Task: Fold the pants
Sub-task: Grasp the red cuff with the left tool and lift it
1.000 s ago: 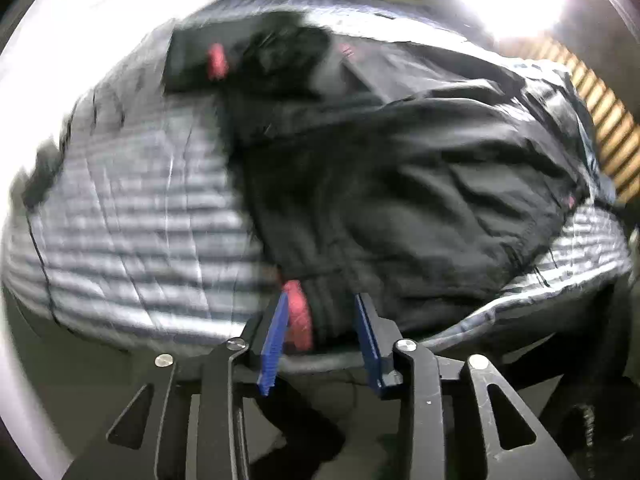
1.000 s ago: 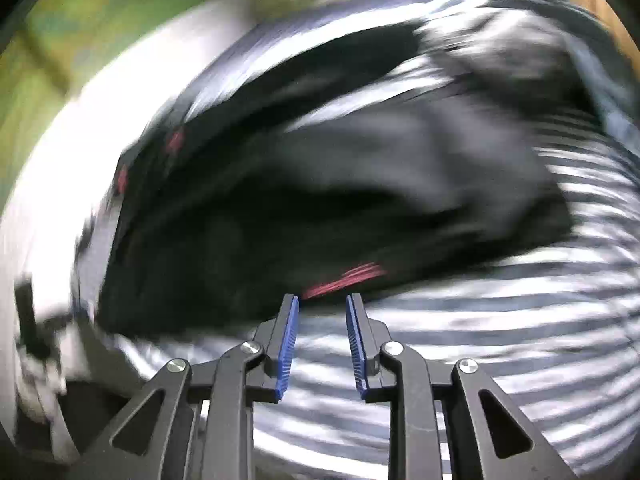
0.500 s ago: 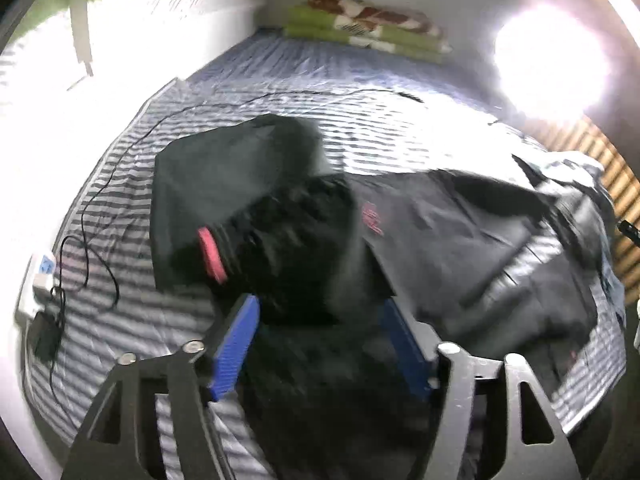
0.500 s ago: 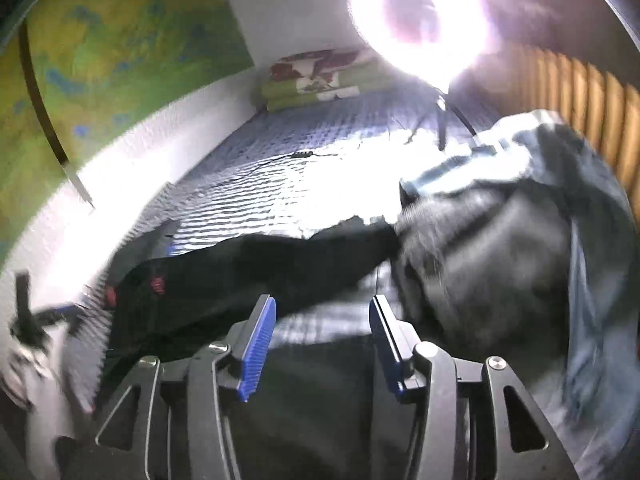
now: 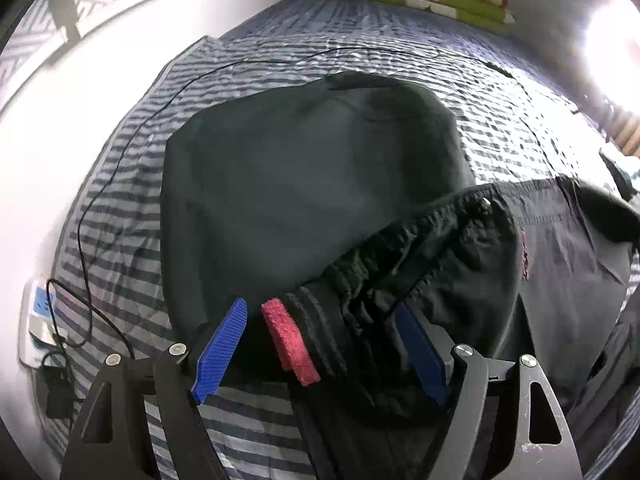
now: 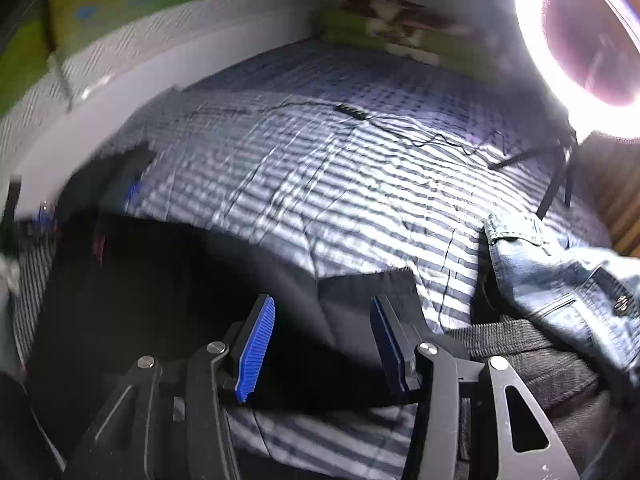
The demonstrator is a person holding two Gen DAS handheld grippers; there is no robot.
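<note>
Since the frame a second ago, both grippers have swung from the near edge of the bed out over the mattress, and their jaws, then narrow, now stand wide apart. The left gripper [image 5: 320, 344] hangs over the black pants [image 5: 460, 264], with the red-edged hem [image 5: 290, 344] and gathered dark cloth lying between its fingers but not pinched; whether the cloth touches the blue pads [image 5: 222, 344] I cannot tell. The right gripper [image 6: 322, 344] is likewise spread, with dark cloth [image 6: 168, 280] beneath it and nothing clamped.

In the left wrist view the pants run from six o'clock up toward three o'clock, partly draped over a smooth dark garment [image 5: 288, 184] that fills the centre. The striped bed cover [image 5: 120, 216] shows at nine o'clock, a thin black cable [image 5: 82, 216] loops along it, and a power strip [image 5: 38, 320] sits at eight o'clock. In the right wrist view, jeans [image 6: 560, 264] lie at three o'clock and a ring light [image 6: 580, 40] glares at one o'clock.

My reading is that the pants have just been carried over and let go, so one fold looks laid, though bunched near the hem; smoothing or a fresh grasp probably comes next.
</note>
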